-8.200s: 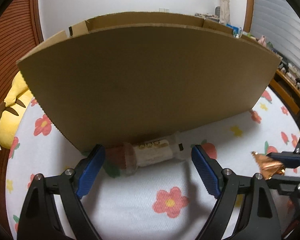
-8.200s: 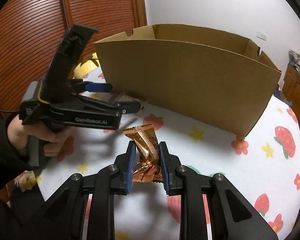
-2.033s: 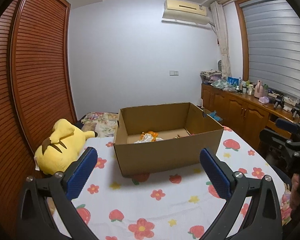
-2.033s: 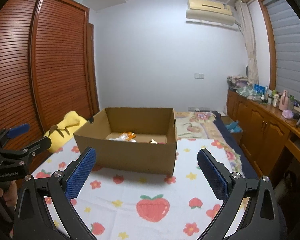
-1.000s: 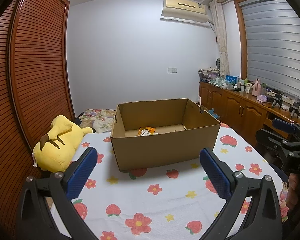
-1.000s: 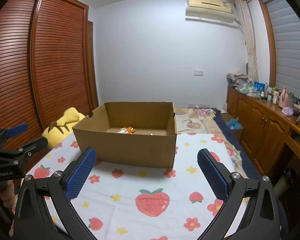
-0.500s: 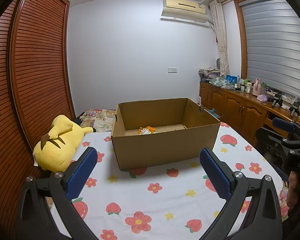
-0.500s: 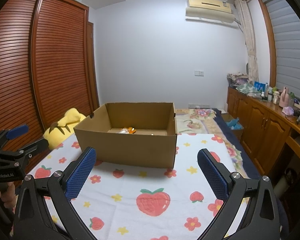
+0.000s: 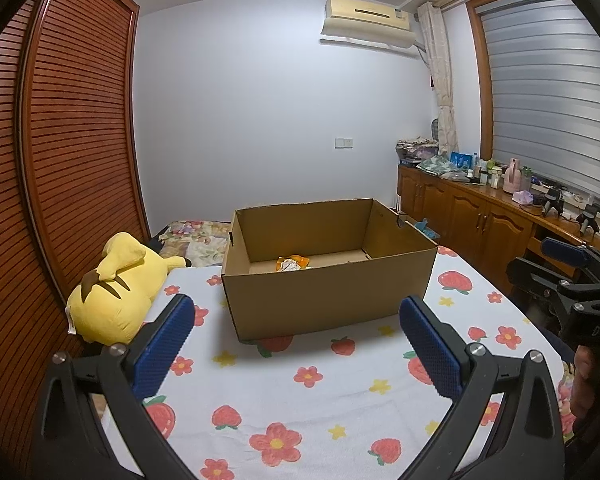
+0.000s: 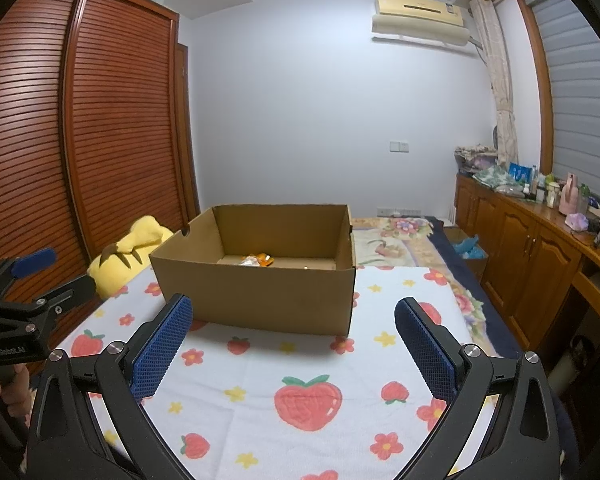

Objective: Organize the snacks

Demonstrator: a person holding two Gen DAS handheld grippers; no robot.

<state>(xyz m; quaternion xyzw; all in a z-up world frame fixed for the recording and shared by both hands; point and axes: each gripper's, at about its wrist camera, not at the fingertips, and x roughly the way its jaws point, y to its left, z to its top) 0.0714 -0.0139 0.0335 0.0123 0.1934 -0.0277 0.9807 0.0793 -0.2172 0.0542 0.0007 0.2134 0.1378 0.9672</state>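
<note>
since the snacks (image 9: 293, 263) lie down on the floor of the box (image 9: 324, 300), only a scrap of orange and pale wrapper shows over its near wall, straight ahead of both claws and well beyond their tips. in the right view the same little heap (image 10: 257, 260) sits toward the far middle of the box floor; how many packets are there cannot be told. the box stands open-topped on the flowered cloth (image 9: 292, 392), which in my judgement is why it serves as the collecting place: things can be dropped in from above without a lid to manage.

the left claw (image 9: 296, 340) is spread wide with nothing between its blue pads, held level and back from the box, apart from it. the right claw (image 10: 294, 340) is likewise wide and empty, also well short of the box. no loose snack shows on the cloth between claws and box, so the sorting looks finished or nearly so, and the open, drawn-back hold reads as a resting stance.

off to the left of the left claw, a yellow plush toy (image 9: 114, 288) lies at the cloth's edge, beside the slatted wardrobe (image 9: 72, 152). far right, a wooden cabinet (image 9: 476, 216) carries bottles and clutter.
</note>
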